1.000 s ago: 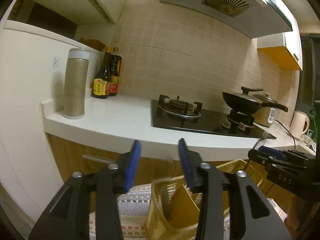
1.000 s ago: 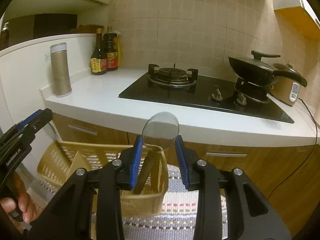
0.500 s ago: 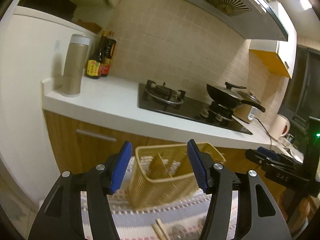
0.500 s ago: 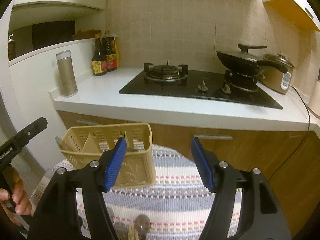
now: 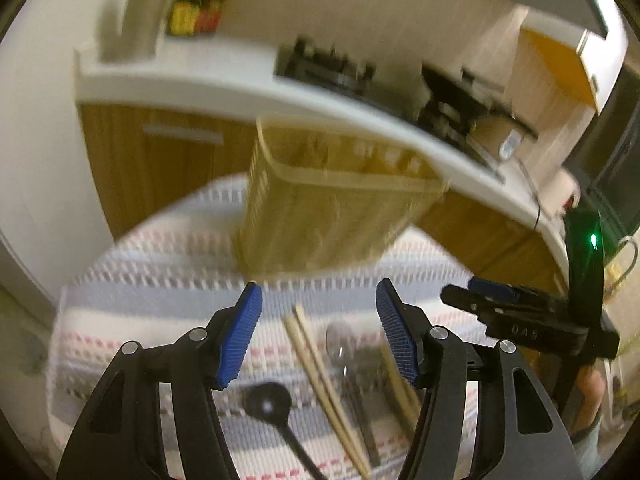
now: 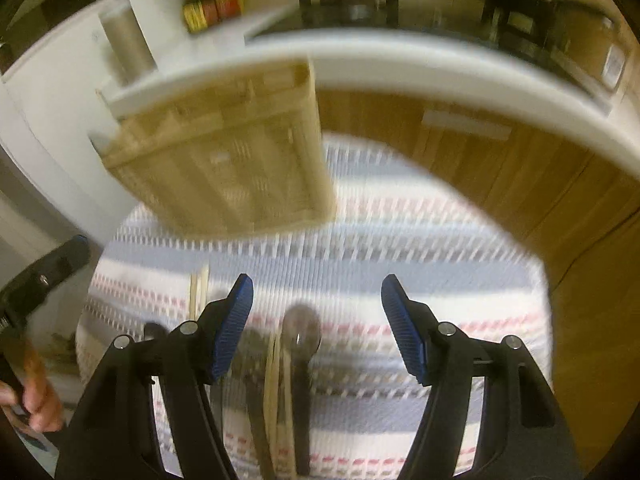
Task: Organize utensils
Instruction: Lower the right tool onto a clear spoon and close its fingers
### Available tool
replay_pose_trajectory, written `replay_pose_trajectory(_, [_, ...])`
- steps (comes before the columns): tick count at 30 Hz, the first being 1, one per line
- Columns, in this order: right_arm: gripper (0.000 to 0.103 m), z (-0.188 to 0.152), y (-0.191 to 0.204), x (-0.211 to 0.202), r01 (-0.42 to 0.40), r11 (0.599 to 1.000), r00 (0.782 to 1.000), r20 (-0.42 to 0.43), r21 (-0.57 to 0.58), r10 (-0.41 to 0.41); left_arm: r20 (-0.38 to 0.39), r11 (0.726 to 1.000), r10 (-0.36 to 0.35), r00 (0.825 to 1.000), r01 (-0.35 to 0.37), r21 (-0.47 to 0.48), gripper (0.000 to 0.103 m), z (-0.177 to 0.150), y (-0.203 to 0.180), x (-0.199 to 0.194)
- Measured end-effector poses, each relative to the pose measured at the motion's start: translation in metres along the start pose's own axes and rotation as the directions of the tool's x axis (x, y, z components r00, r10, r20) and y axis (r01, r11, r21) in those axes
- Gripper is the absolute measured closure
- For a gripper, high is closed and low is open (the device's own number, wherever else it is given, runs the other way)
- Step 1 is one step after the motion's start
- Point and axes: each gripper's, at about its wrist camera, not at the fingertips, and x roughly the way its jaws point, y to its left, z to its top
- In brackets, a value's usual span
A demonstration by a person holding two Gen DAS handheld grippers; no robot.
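Yellow perforated plastic formed the utensil basket point(image 5: 332, 200), which stood on the striped woven cloth point(image 5: 160, 264) at its far side, in front of the wooden cabinet doors point(image 5: 160, 160) below the white kitchen worktop point(image 5: 208, 80). Both views were motion-blurred, so the basket's inner dividers and contents could not be resolved.

The left gripper point(image 5: 319, 336) was held above the near part of the cloth with its blue-padded fingers spread wide apart and nothing between them. Below it lay loose utensils: a pair of pale wooden chopsticks point(image 5: 320, 368), a metal spoon point(image 5: 340, 340) just beside them, and a black ladle-shaped spoon point(image 5: 268, 400) nearer the left finger. A further dark-handled utensil lay beside the metal spoon; its type could not be determined.

The right gripper point(image 6: 316, 320) was likewise spread apart and held nothing. In its view, a round-bowled metal spoon point(image 6: 300, 332) lay on the cloth between the fingers, with light wooden chopsticks point(image 6: 276, 392) touching or overlapping its handle. A second pair of chopsticks point(image 6: 199, 292) lay to the left, near the basket point(image 6: 224, 152).

Each gripper appeared at the edge of the other's view, well apart. All loose utensils lay outside the basket.
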Motion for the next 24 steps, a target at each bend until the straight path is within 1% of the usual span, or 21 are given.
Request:
replay_pose_trajectory(2, [0.041, -0.007, -0.007, 0.018, -0.022, 0.999, 0.997, -0.068, 0.029, 0.024, -0.053, 1.000, -0.016, 0.998, 0.016, 0.001, 0.045, -0.007, 0.000, 0.015])
replay_pose_trajectory(3, [0.042, -0.010, -0.011, 0.027, -0.031, 0.998, 0.994, -0.101, 0.046, 0.035, -0.083, 0.999, -0.036, 0.996, 0.036, -0.002, 0.045, -0.010, 0.000, 0.024])
replay_pose_trajectory(5, [0.047, -0.016, -0.016, 0.041, -0.055, 0.996, 0.987, -0.149, 0.077, 0.066, -0.119, 0.998, -0.058, 0.991, 0.057, -0.008, 0.045, -0.013, -0.001, 0.036])
replay_pose_trajectory(7, [0.048, -0.021, -0.021, 0.051, -0.074, 0.992, 0.979, -0.180, 0.101, 0.091, -0.147, 0.998, -0.069, 0.987, 0.069, -0.008, 0.045, -0.016, -0.002, 0.048])
replay_pose_trajectory(9, [0.050, -0.025, -0.022, 0.057, -0.084, 0.990, 0.974, -0.199, 0.113, 0.105, -0.171, 0.998, -0.063, 0.983, 0.065, 0.002, 0.045, -0.018, -0.005, 0.059])
replay_pose_trajectory(13, [0.050, -0.031, -0.011, 0.063, -0.081, 0.994, 0.974, -0.205, 0.075, 0.094, -0.194, 0.999, -0.025, 0.981, 0.033, 0.040, 0.045, -0.021, -0.014, 0.078])
replay_pose_trajectory(14, [0.051, -0.032, -0.007, 0.061, -0.079, 0.995, 0.976, -0.200, 0.058, 0.089, -0.200, 0.999, -0.019, 0.980, 0.027, 0.040, 0.047, -0.020, -0.015, 0.082])
replay_pose_trajectory(16, [0.052, -0.035, 0.000, 0.064, -0.084, 0.996, 0.977, -0.196, 0.025, 0.087, -0.214, 0.999, -0.019, 0.977, 0.025, 0.026, 0.047, -0.021, -0.015, 0.092])
replay_pose_trajectory(18, [0.053, -0.036, 0.007, 0.065, -0.061, 0.998, 0.981, -0.186, -0.010, 0.058, -0.220, 1.000, -0.021, 0.975, 0.025, 0.014, 0.047, -0.020, -0.018, 0.099])
replay_pose_trajectory(22, [0.065, -0.042, 0.023, 0.069, 0.005, 0.996, 0.988, -0.152, -0.087, -0.019, -0.235, 0.999, -0.021, 0.972, 0.027, 0.022, 0.047, -0.020, -0.022, 0.107])
replay_pose_trajectory(24, [0.067, -0.046, 0.033, 0.074, 0.035, 0.993, 0.989, -0.136, -0.116, -0.051, -0.238, 0.999, -0.004, 0.971, 0.012, 0.034, 0.047, -0.020, -0.026, 0.111])
